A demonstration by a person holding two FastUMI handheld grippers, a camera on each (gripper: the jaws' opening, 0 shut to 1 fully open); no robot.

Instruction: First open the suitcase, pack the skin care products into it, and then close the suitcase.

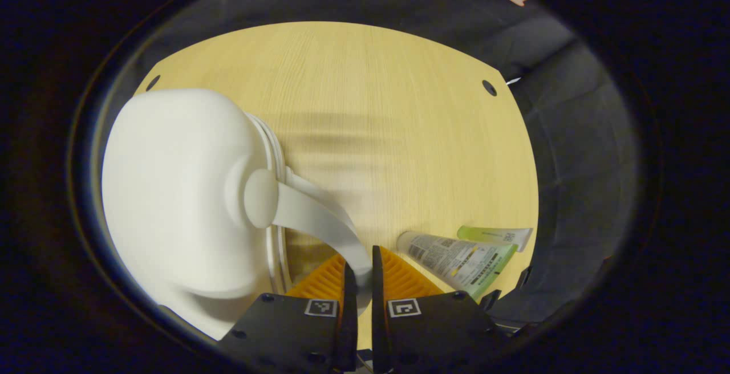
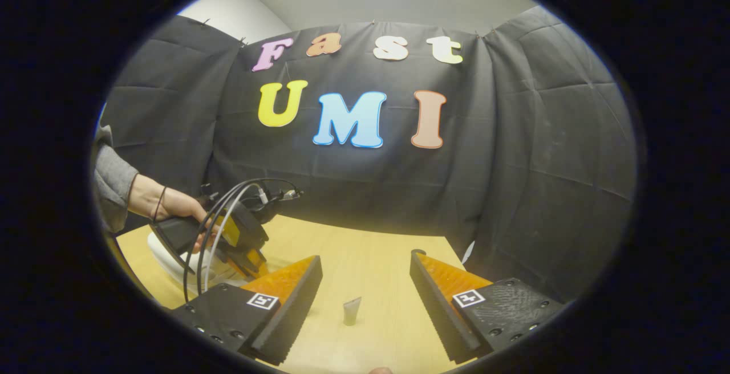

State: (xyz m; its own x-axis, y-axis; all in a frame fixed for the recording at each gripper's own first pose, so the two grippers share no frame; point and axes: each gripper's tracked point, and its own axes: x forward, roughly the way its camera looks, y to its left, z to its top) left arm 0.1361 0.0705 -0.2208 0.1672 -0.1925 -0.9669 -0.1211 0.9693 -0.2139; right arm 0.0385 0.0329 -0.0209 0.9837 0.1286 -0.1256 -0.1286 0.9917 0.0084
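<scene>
While left claw [image 1: 364, 283] apparently pinches suitcase [image 1: 182, 203] handle [image 1: 319, 223]

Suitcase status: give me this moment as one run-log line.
left gripper: shut on handle | suitcase: white, closed | right gripper: open, empty | tubes: on table

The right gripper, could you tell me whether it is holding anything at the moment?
No; the right gripper is wide open with nothing between its fingers, above the small tube on the table.
</scene>
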